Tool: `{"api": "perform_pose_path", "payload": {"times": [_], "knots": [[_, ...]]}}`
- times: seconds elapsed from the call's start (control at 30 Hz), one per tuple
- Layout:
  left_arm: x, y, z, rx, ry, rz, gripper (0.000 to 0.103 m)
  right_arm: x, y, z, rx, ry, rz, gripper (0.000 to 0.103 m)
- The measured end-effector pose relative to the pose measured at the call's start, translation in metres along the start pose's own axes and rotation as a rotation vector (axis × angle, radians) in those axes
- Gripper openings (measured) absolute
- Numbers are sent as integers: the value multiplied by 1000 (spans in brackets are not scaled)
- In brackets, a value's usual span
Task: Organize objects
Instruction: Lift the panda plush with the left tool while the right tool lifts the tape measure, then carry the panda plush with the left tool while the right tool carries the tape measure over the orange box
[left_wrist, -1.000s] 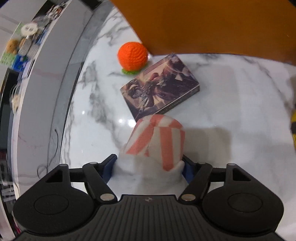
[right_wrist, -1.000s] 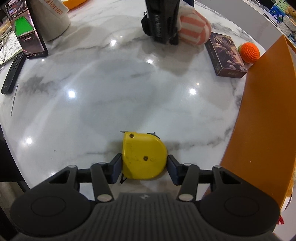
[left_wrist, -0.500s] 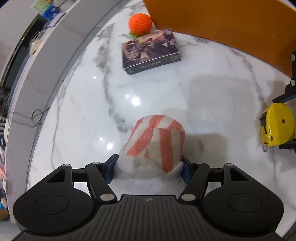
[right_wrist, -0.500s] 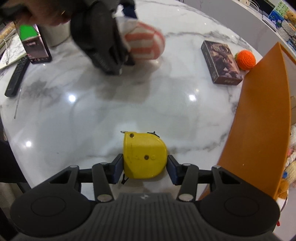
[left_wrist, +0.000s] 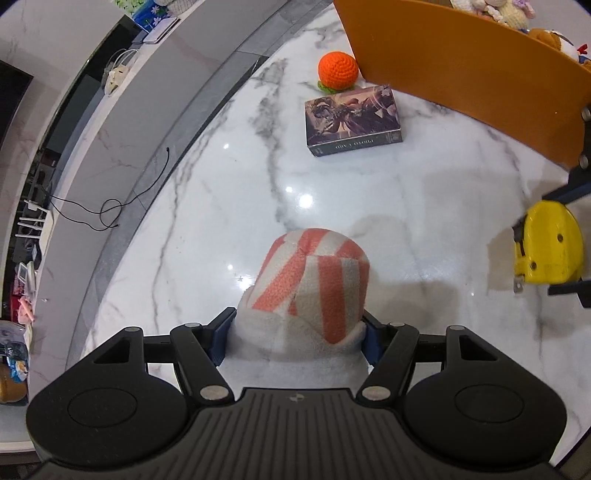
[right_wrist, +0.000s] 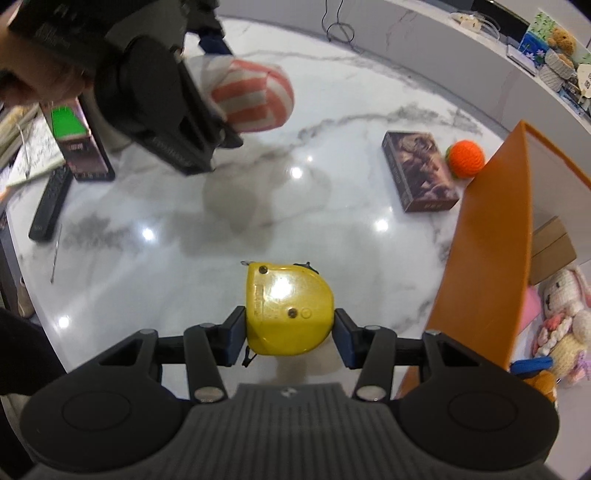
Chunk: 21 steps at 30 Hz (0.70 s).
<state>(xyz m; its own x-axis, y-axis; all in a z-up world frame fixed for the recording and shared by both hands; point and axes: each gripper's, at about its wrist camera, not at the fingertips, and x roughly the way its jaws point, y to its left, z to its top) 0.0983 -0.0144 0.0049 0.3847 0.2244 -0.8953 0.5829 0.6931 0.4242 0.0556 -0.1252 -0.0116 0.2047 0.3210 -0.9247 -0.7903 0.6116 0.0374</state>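
1. Midway, by the look: plush toys already in the orange bin (right_wrist: 487, 236); card box (left_wrist: 351, 118) and crochet orange (left_wrist: 338, 70) left on the counter (left_wrist: 369, 192) beside it.
2. Left tongs (left_wrist: 297, 334) clamped on a striped plush (left_wrist: 314, 280), lifted above the counter.
3. Right tongs (right_wrist: 290, 332) closed around the yellow tape measure (right_wrist: 288, 308), near the bin wall.

No legible text on any object

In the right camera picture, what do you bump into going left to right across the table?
Black remote → striped plush in the left tongs → yellow tape measure in the right tongs → picture box → orange knitted ball → orange bin wall.
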Motion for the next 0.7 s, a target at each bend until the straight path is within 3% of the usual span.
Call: {"api": "perform_pose_path", "payload": {"times": [0.2,0.5,0.7], "knots": [[-19,1,5,1,-10,59,78,-21,-14,7,62,-78,2,52],[-45,6,26,-42,-90,148,78,-69,-53,4,195,-310,-37,52],[-56,-1,48,-57,-147,161,78,-82,-87,-6,302,-345,-65,52]]}}
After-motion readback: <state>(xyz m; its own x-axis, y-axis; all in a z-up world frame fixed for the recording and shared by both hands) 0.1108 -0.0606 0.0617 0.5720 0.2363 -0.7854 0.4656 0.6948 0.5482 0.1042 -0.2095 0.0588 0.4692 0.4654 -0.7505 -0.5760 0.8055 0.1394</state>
